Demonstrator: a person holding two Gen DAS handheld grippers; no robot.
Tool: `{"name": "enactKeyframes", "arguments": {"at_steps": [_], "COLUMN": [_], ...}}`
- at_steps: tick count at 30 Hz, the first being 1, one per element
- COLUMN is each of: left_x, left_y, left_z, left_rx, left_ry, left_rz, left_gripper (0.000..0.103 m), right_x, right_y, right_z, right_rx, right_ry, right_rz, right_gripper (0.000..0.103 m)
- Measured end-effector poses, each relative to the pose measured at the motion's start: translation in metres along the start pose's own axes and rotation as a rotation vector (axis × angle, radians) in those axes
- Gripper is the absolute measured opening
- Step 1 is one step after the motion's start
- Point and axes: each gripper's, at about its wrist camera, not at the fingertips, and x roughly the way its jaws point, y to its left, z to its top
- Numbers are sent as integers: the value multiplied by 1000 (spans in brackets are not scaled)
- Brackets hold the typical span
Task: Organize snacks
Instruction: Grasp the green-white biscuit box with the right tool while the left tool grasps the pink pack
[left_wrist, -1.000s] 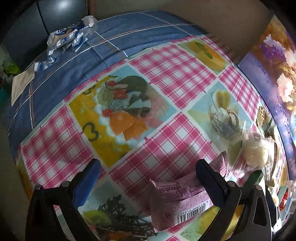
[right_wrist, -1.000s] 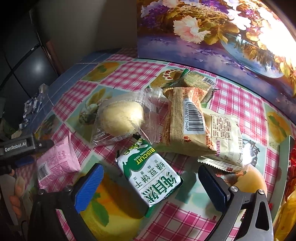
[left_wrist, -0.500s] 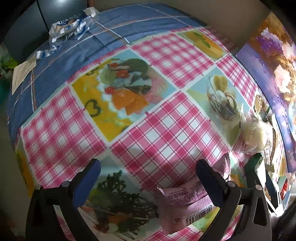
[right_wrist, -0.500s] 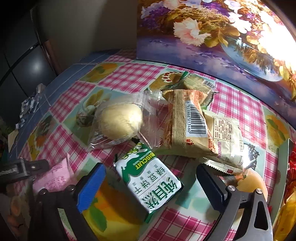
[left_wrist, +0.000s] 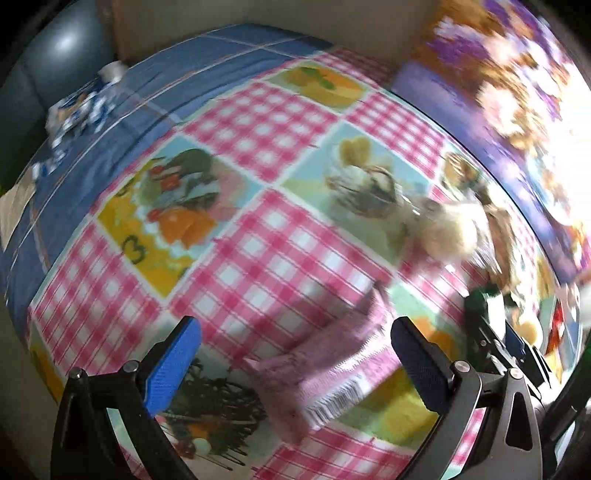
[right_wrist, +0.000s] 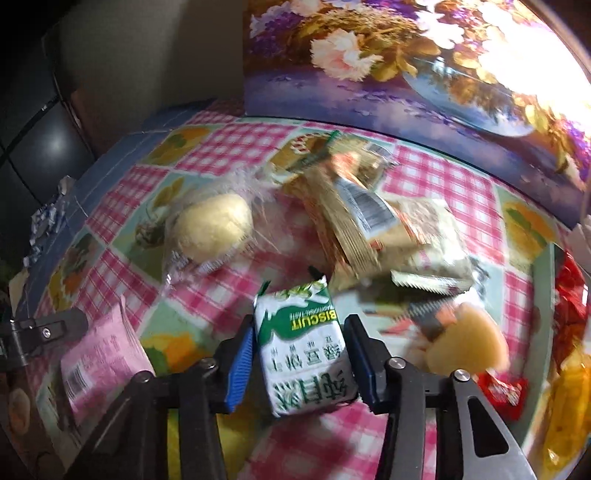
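so far little looks sorted, as i judge it: most snacks lie loose on the worktop (right_wrist: 436, 173), and only one is being taken up. nearest in the right wrist view, the right hand-held gripper (right_wrist: 299, 354) is closing its jaws on the green biscuit pack (right_wrist: 306, 350), which sits between the blue pads; the pads look to be touching its sides, so the grasp seems just made. beside it toward the near left edge lies the pink pack (right_wrist: 99, 362), flat on the cloth. the left hand-held gripper (left_wrist: 295, 365) stands wide open above that pink pack (left_wrist: 332, 373), holding nothing; its view is blurred.

a little farther, mid-worktop, a round bun in clear wrap (right_wrist: 210, 229) lies apart from a heap of tan packs (right_wrist: 373, 229) that overlap one another. near the right edge are a pale yellow piece (right_wrist: 465, 343) and a small red packet (right_wrist: 502, 391), with more red and yellow wrappers beyond the edge, perhaps in a container; i cannot tell. still to do, then: the pink pack, the bun, the heap.

the worktop wears a pink-check cloth with fruit and dessert panels, turning blue at the far left edge, where crumpled blue-white wrappers (left_wrist: 81, 110) lie. a flower picture (right_wrist: 424, 74) stands along the far edge; a plain wall and dark panels are behind.
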Motion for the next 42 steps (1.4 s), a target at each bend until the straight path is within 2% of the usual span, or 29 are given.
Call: {"name": "enactKeyframes", "arguments": {"at_steps": [5,11,17,25,28,30,37,39,41,42], "left_x": [5,17,38,41,47,49,54,54,51,48], "left_y": [-27,-52,-68,-73,-75,-76,-76,-77,-75,-75], "left_z": [-8,-15,-28,-32,-30,-30,-25,-24,-22,-20], "left_rx": [132,273,401,398,404,398,407,405,394,389], "left_ry": [13,1,20,27,31,31,35,36,28,20], "left_rz": [-10,54,154,93,67,60,56,47,35,39], "left_gripper": [102,102,102,102,102,102,100,96,81,77], "right_x": [-12,-23,-35,-37,-37,-36,-29,-27,-26,-26], "right_y": [-8,-12,-10,-5,-7,-8,-5,-4,-3,-2], "right_z": [-16,-32,-49,-52,-50,-51,-45,-44,-42,-41], "right_rx": [33,54,53,35,37,41,36,32,31,32], "right_ry": [30,59,83,88,77,72,61,56,50,47], "right_rz": [-38,-59,-76,-84,-70,-56,-64,-72,-79,-82], "right_gripper": [50,48,49,51,55,58,59,59,59,59]}}
